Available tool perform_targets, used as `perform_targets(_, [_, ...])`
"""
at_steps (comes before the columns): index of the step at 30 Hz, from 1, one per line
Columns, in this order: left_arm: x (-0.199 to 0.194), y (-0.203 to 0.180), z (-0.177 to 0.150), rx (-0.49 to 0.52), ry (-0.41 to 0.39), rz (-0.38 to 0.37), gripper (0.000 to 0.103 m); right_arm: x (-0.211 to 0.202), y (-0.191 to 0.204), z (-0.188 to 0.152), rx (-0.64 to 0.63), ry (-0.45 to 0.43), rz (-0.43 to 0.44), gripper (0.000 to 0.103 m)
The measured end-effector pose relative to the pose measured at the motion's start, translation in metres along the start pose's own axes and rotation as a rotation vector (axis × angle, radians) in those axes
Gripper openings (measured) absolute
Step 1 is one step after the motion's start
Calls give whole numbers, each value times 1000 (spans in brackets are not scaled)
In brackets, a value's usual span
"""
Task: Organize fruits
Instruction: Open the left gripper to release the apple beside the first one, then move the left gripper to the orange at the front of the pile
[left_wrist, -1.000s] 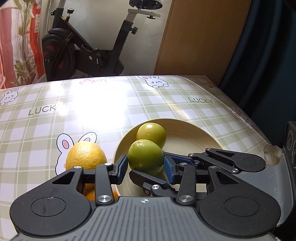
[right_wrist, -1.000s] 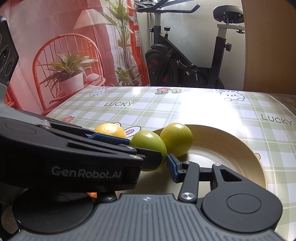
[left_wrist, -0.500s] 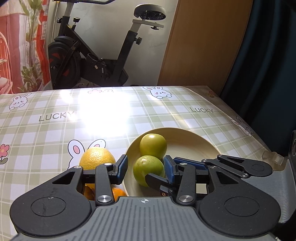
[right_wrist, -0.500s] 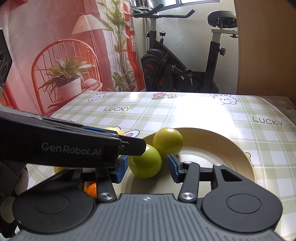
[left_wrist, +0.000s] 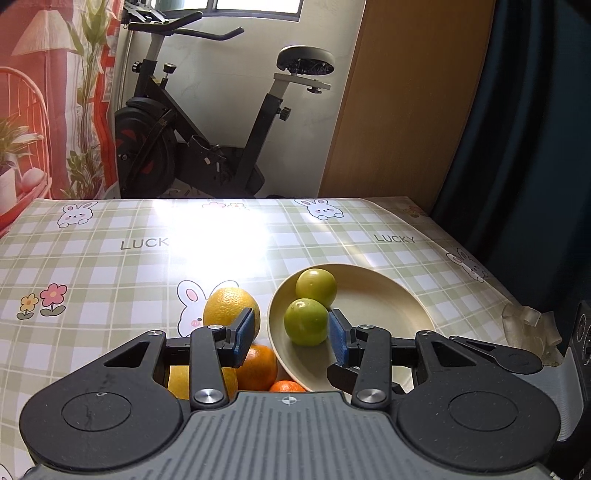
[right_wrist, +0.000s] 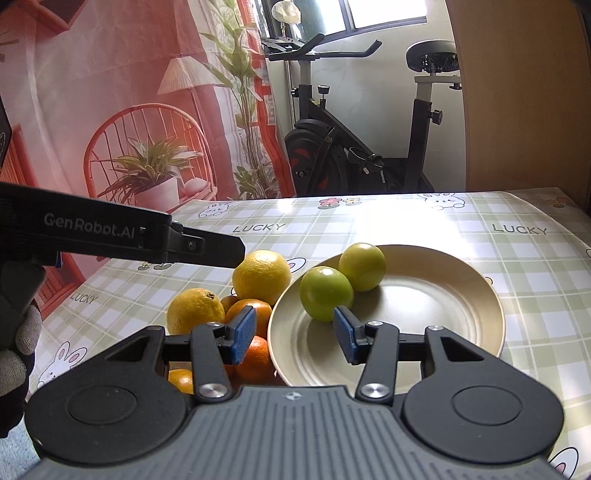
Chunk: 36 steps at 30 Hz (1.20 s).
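Both grippers (left_wrist: 291, 339) (right_wrist: 293, 334) back from the plate (right_wrist: 443, 314), jaws open, empty — two green fruits (right_wrist: 325, 293) inside.

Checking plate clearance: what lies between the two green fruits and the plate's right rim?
Nothing; in the right wrist view the plate is bare from the green fruits to its right rim. The left wrist view agrees.

An exercise bike (left_wrist: 207, 136) stands on the floor past the far edge of the surface (left_wrist: 110, 266), which wears a green checked cloth printed with rabbits, flowers and the word LUCKY. A red backdrop (right_wrist: 122, 110) showing a chair, lamp and potted plants hangs beyond the far left corner. A wooden panel (left_wrist: 402, 103) and a dark curtain (left_wrist: 535, 129) rise past the far right corner.
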<state>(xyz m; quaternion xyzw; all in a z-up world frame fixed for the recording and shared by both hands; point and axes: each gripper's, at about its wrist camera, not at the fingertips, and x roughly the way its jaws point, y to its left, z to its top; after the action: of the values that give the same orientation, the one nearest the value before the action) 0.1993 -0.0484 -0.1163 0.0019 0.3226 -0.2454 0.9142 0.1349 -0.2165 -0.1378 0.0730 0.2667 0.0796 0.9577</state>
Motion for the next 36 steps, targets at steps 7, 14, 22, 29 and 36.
perform_targets(7, [-27, 10, -27, -48, -17, 18, 46, -13, 20, -17, -53, 17, 31, 49])
perform_targets(14, [-38, 17, -43, -74, -6, 32, 46, -15, 44, -28, -134, 48, 71, 49])
perform_targets(22, [-40, 35, -59, -125, 17, 34, 46, -9, 58, -34, -191, 73, 99, 49])
perform_targets(29, [-26, 49, -71, -196, 64, 5, 46, 12, 76, -39, -298, 135, 147, 49])
perform_targets(36, [-17, 50, -80, -197, 83, -17, 46, 28, 76, -42, -278, 172, 139, 50])
